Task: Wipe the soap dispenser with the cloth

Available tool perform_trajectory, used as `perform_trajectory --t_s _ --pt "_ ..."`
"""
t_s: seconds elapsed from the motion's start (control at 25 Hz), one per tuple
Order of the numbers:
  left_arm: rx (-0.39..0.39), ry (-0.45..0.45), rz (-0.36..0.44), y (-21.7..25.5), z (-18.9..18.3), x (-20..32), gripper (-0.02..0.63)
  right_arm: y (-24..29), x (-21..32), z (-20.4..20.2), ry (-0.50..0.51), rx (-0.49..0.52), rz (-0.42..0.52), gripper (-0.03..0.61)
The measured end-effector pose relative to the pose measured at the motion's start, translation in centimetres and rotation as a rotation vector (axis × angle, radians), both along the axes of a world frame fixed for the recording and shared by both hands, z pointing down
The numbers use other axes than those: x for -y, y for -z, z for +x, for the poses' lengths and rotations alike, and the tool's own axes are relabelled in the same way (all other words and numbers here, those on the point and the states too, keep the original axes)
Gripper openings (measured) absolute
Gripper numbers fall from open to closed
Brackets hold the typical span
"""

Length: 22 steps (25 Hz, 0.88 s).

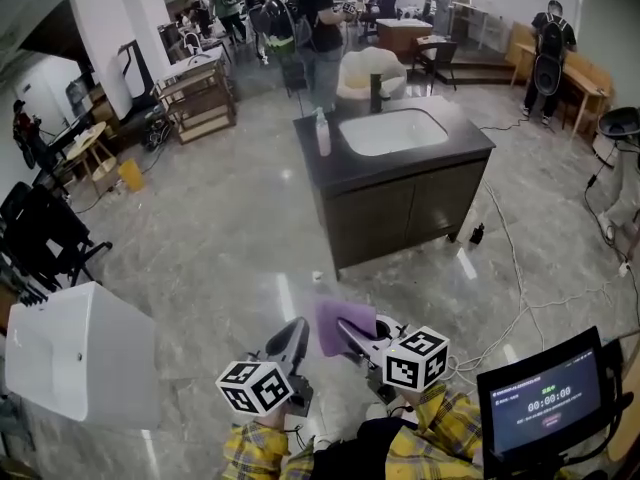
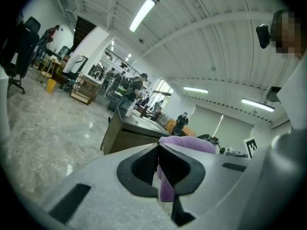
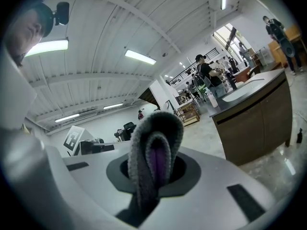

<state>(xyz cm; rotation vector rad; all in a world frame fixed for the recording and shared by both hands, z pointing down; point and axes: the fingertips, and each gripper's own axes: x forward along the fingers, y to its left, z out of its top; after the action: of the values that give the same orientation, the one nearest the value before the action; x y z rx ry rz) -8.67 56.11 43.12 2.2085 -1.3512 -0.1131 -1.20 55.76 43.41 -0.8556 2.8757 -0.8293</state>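
The soap dispenser [image 1: 322, 133], a slim pale bottle, stands on the dark counter [image 1: 470, 140] of the sink cabinet, left of the white basin [image 1: 392, 131]. It is well ahead of both grippers, across open floor. My right gripper [image 1: 350, 330] is shut on the purple cloth [image 1: 336, 324]; in the right gripper view the cloth [image 3: 154, 147] bulges in a fold out of the jaws. My left gripper [image 1: 293, 340] is beside it with its jaws shut, and the cloth [image 2: 188, 143] shows just past them. The dispenser [image 3: 211, 98] is small and far in the right gripper view.
A black faucet [image 1: 375, 92] rises behind the basin. A white box [image 1: 80, 353] stands at the near left, a monitor [image 1: 545, 398] at the near right. Cables [image 1: 520, 268] trail over the marble floor right of the cabinet. People and furniture fill the back of the room.
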Motion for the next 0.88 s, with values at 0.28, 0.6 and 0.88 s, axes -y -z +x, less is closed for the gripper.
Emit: perform_trajectory --t_s 0.28,0.6,0.88 --pt "0.02 0.023 0.011 0.6 0.6 1.9 0.005 1.0 2.1 1.1 0.0 0.022 0.011 0.043" --pt "0.053 0.002 -0.013 0.0 3.8 5.5 0.005 0.4 5.8 4.5 -0.03 0.039 -0.002 0.043" --pt "0.046 -0.022 0.002 -0.6 4.4 9.4 0.005 -0.9 8.9 5.8 -0.085 0.03 -0.013 0.043"
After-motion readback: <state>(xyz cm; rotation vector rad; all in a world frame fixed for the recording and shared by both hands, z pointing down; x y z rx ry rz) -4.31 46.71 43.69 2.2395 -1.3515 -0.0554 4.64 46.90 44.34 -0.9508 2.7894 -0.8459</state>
